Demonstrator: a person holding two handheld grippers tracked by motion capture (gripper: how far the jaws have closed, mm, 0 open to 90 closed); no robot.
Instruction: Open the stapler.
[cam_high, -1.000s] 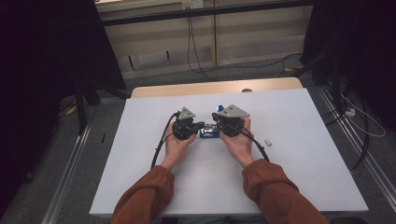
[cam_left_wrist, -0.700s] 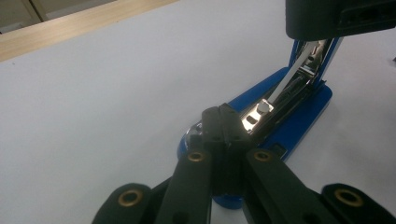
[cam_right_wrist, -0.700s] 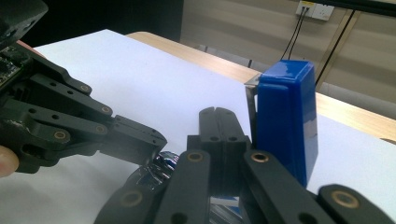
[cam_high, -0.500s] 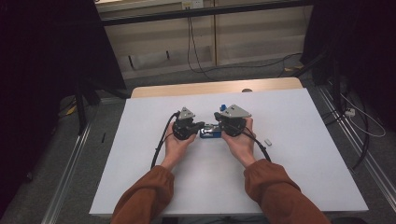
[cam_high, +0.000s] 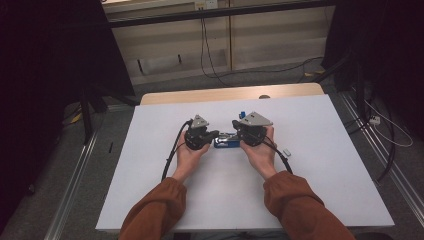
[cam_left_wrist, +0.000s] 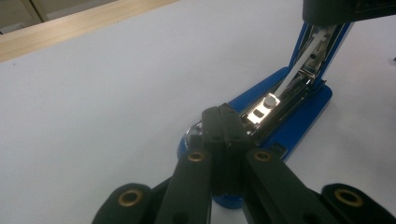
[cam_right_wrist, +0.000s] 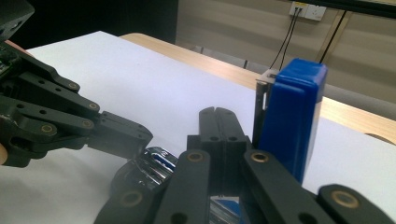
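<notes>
- The blue stapler (cam_high: 226, 141) lies on the white table (cam_high: 320, 165) near its middle, between the two grippers, with its base flat on the surface.
- Its long axis runs across the table, from one gripper to the other. In the left gripper view the hinge end (cam_left_wrist: 317, 88) is the far one, and the metal front end (cam_left_wrist: 196, 133) is under that gripper's tips.
- The stapler's top arm (cam_right_wrist: 292, 116) is swung open and stands nearly upright, just beside the right gripper's tips, so the staple channel (cam_left_wrist: 273, 100) lies bare and faces up.
- The left gripper (cam_high: 215, 134) points along the base toward the hinge, its jaws pressed together with nothing between them; its tips (cam_left_wrist: 224, 122) rest at the front of the base, apparently to steady it.
- The right gripper (cam_high: 236, 136) comes in from the opposite end, jaws likewise together and empty.
- The raised arm is nearer the right hand (cam_high: 257, 152), so I judge that any push on it falls to that side.
- A small grey piece (cam_high: 286, 150) lies apart, beyond the right hand.
</notes>
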